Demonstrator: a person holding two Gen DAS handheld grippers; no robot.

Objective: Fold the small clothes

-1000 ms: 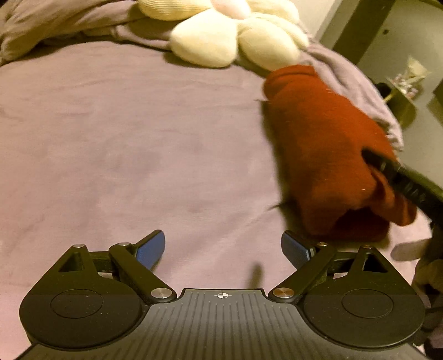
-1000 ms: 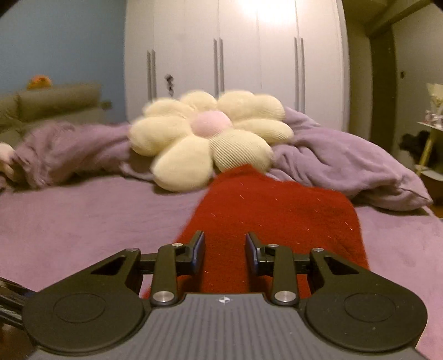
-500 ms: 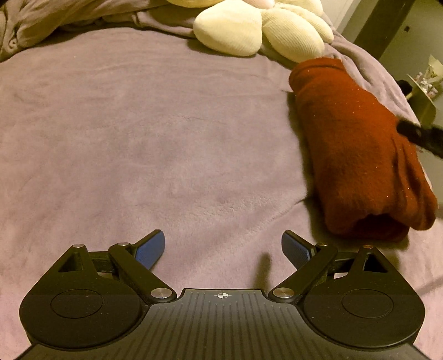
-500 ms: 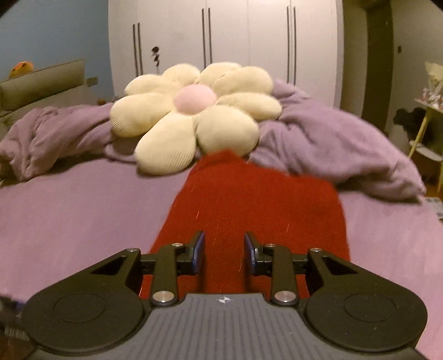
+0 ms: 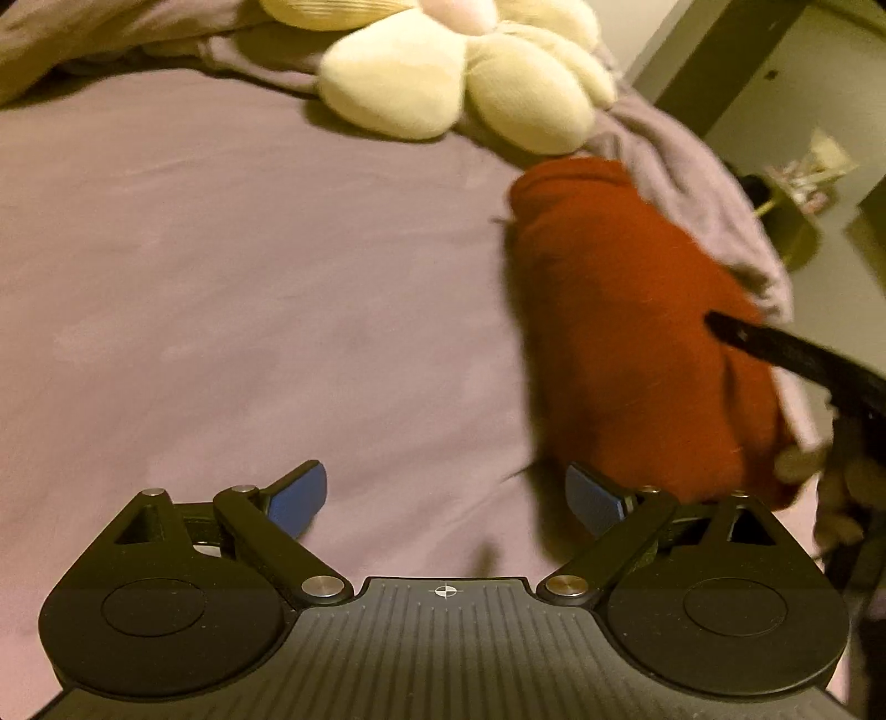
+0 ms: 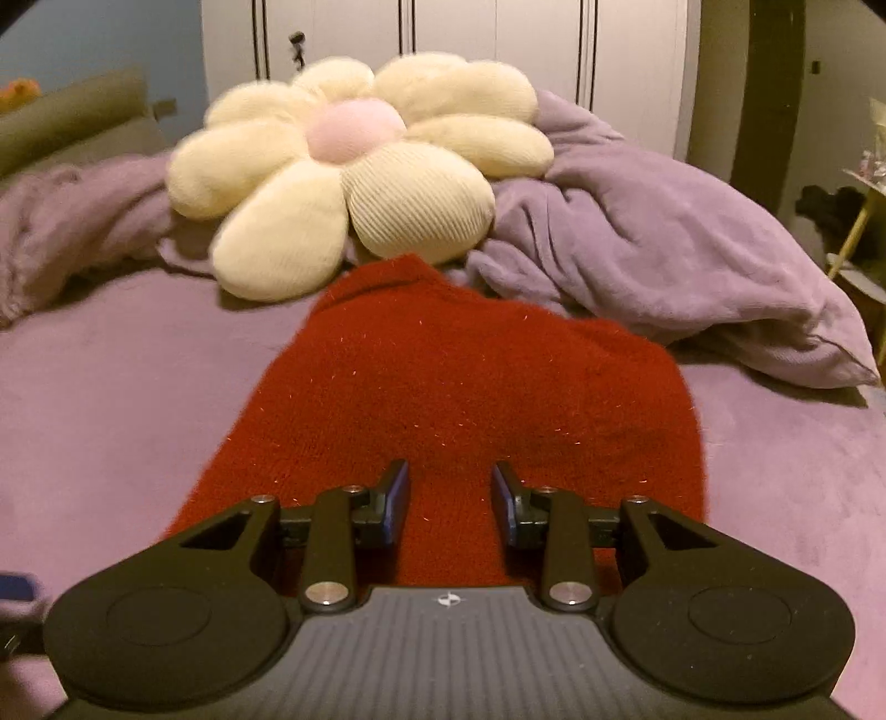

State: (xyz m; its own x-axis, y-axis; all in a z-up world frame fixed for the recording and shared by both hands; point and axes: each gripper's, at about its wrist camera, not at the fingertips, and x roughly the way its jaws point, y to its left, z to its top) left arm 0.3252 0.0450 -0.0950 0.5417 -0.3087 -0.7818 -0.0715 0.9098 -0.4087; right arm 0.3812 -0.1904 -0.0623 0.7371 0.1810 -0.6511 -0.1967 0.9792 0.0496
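Red knit garment point(image 6: 470, 399) is folded into a long bundle on the purple bed point(image 6: 111, 376), far end touching the flower cushion point(image 6: 354, 166) and the rumpled purple blanket point(image 6: 664, 243). Near end is cut off behind the right claw's body in the right wrist view, so can't see that edge there. In the left wrist view the same bundle point(image 5: 637, 332) lies on the right side, near end rounded and thick; motion blur, layers can't be counted

Right claw point(image 6: 449, 504): jaws opening, about halfway apart, blue pads clear of the knit. Garment lies under and ahead of the gap, nothing pinched that I can see. In the left wrist view only one dark finger point(image 5: 775, 349) of it shows over the bundle, the rest cut off at the frame edge; can't tell there if the tip touches the fabric. Pale blurred shape below it at the right edge, can't make out what it is

Left claw point(image 5: 446, 498): wide open, empty, over bare bedsheet, just left of the bundle's near end. Its right pad sits close beside the red fabric, contact not clear

Behind: white wardrobe point(image 6: 443, 33) doors, tops cropped. Small side table point(image 6: 864, 221) at far right, items on it too small and blurry to name
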